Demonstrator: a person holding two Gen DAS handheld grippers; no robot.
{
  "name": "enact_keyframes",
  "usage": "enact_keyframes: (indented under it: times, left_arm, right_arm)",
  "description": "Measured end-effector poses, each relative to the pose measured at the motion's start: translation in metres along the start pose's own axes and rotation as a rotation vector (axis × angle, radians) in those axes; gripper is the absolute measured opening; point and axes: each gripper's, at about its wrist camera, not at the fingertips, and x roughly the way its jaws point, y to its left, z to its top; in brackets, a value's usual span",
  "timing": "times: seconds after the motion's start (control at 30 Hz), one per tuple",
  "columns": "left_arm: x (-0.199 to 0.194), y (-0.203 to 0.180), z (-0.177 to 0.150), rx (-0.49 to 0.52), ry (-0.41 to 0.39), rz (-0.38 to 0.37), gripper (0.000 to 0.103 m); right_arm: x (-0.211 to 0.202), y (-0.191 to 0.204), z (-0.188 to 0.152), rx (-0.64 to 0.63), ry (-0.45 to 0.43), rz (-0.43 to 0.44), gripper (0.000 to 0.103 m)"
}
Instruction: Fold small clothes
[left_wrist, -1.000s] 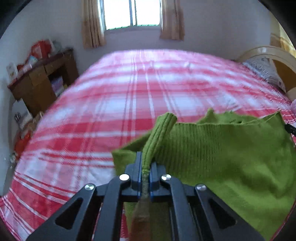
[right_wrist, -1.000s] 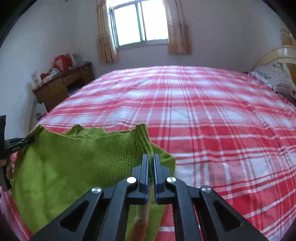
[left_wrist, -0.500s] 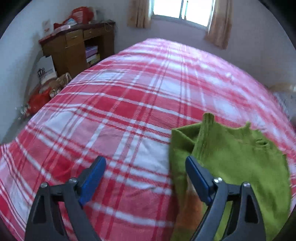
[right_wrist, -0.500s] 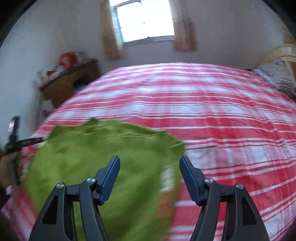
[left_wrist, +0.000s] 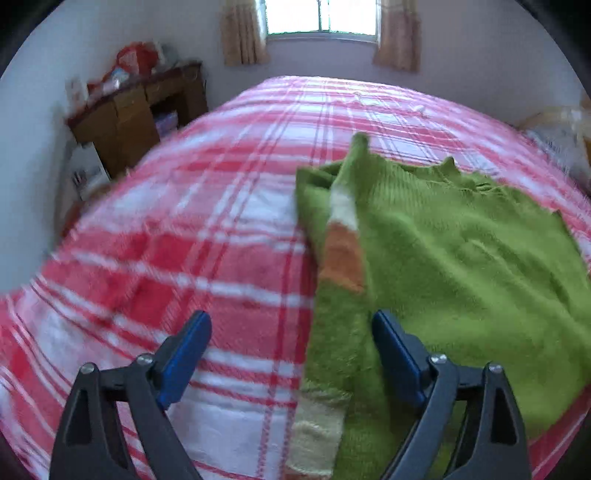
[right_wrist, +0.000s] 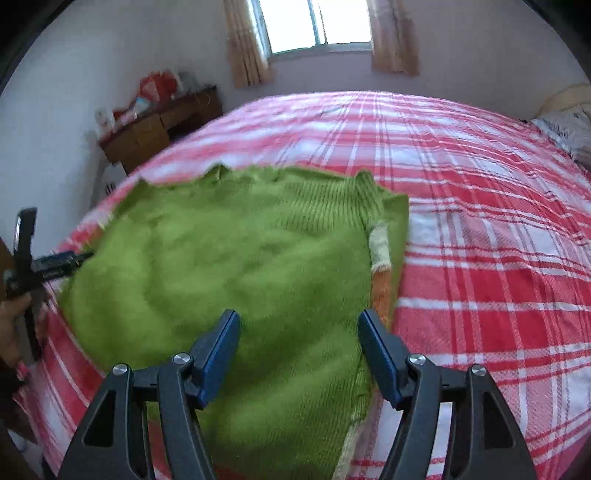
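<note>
As laid, sweater (right_wrist: 229, 251) neck windowward.

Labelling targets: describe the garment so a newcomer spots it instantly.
Start from the bed with its red-and-white plaid cover. On its near part lies the sweater, spread flat: fuzzy lime-green knit, the only clothing there, with cream and orange bands down its sleeves.

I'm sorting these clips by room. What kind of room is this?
A bedroom, most likely: a wide bed with a red plaid bedspread, a pillow at its head, and a wooden desk near the curtained window.
</note>
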Motion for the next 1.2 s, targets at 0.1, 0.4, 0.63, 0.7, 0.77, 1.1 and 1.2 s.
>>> enact_keyframes:
  times: [0.1, 0.4, 0.63, 0.7, 0.77, 1.1, 1.2]
  left_arm:
    - [0.001, 0.007, 0.003, -0.025, 0.004, -0.022, 0.097]
    - [0.002, 0.003, -0.005, -0.016, 0.009, -0.034, 0.103]
    - [0.002, 0.003, -0.006, -0.01, 0.004, -0.025, 0.103]
    - [0.002, 0.002, -0.006, -0.012, 0.005, -0.027, 0.103]
    - [0.002, 0.002, -0.006, -0.011, 0.004, -0.027, 0.103]
    - [0.001, 0.002, -0.006, -0.012, 0.003, -0.027, 0.103]
    - [0.002, 0.002, -0.007, -0.014, 0.003, -0.03, 0.103]
  right_arm:
    - [-0.005, 0.004, 0.003, -0.001, 0.003, -0.044, 0.067]
    - [0.002, 0.016, -0.012, -0.026, 0.011, -0.03, 0.067]
    - [-0.006, 0.039, 0.001, -0.07, 0.014, -0.085, 0.067]
    - [-0.004, 0.048, 0.009, -0.081, 0.001, -0.085, 0.067]
    - [0.004, 0.055, 0.018, -0.071, 0.0, -0.058, 0.067]
    - [0.08, 0.083, 0.066, -0.102, 0.145, -0.134, 0.067]
    - [0.094, 0.071, 0.081, -0.028, 0.157, -0.122, 0.067]
